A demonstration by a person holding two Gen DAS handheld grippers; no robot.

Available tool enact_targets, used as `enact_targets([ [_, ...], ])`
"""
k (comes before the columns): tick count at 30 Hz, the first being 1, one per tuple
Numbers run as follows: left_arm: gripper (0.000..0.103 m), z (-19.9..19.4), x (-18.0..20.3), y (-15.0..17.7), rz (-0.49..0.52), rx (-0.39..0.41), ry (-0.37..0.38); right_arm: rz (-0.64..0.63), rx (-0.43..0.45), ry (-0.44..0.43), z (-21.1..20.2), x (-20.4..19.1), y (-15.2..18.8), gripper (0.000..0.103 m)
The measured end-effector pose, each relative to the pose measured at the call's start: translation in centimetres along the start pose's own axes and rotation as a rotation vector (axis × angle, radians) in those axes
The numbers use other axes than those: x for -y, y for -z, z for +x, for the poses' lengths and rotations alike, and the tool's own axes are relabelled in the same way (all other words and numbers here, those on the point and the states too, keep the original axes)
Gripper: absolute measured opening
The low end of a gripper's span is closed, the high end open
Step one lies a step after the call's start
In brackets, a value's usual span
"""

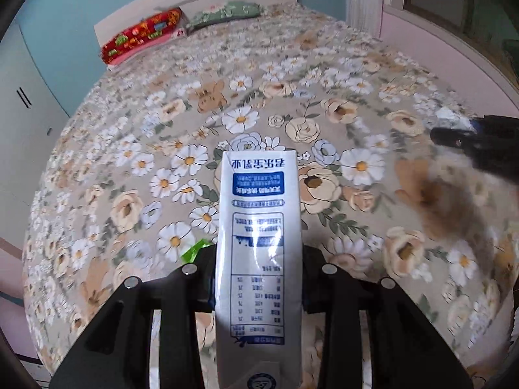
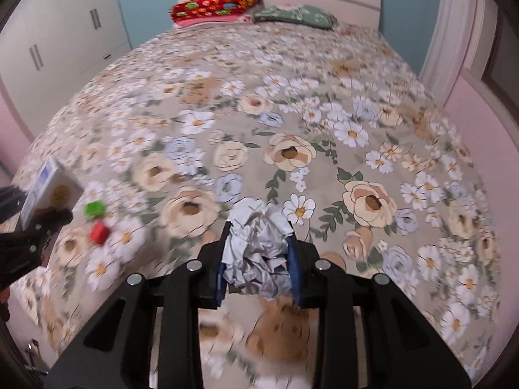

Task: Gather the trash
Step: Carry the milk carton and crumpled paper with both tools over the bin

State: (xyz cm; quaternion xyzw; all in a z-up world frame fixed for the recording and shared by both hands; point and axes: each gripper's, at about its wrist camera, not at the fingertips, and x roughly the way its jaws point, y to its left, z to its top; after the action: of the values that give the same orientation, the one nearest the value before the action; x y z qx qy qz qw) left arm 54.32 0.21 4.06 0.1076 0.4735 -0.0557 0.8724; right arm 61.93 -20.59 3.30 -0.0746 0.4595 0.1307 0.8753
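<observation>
A white and blue milk carton (image 1: 258, 246) stands between the fingers of my left gripper (image 1: 258, 295), which is shut on it above the flowered bed. The same carton (image 2: 48, 191) shows at the left edge of the right wrist view, held by the left gripper (image 2: 42, 223). My right gripper (image 2: 259, 259) is shut on a crumpled ball of white paper (image 2: 258, 253), lifted off the bedspread. At the right edge of the left wrist view, the right gripper (image 1: 467, 133) appears blurred with a bit of white paper at its tip.
The flowered bedspread (image 2: 292, 123) fills both views. A small green block (image 2: 94, 209) and a red block (image 2: 99, 232) lie on it near the left gripper; a green bit (image 1: 194, 249) peeks out beside the carton. Red (image 2: 215, 5) and green (image 2: 295, 14) pillows lie against the headboard.
</observation>
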Motion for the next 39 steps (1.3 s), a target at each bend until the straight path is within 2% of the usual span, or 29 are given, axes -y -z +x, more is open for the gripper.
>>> enact_targets([
  [13,0.038,-12.9,1.1,4.8,0.005,0.116,-0.047,-0.119,0.103,-0.013,-15.0,-6.5,5.7,0.032],
  [23,0.038,-21.5,1.3,8.5,0.003,0.208,-0.076,-0.187,0.171,-0.009,-23.8,-10.1,9.0,0.032],
  [32,0.038,-26.3,2.2,13.3,-0.004,0.246,-0.07,-0.238,0.219,-0.037,-29.7,-13.6,13.4,0.032],
  [39,0.038,-27.0,3.9,17.2,0.018,0.242,-0.055,-0.274,0.219,-0.061,-31.7,-15.8,17.5,0.032],
])
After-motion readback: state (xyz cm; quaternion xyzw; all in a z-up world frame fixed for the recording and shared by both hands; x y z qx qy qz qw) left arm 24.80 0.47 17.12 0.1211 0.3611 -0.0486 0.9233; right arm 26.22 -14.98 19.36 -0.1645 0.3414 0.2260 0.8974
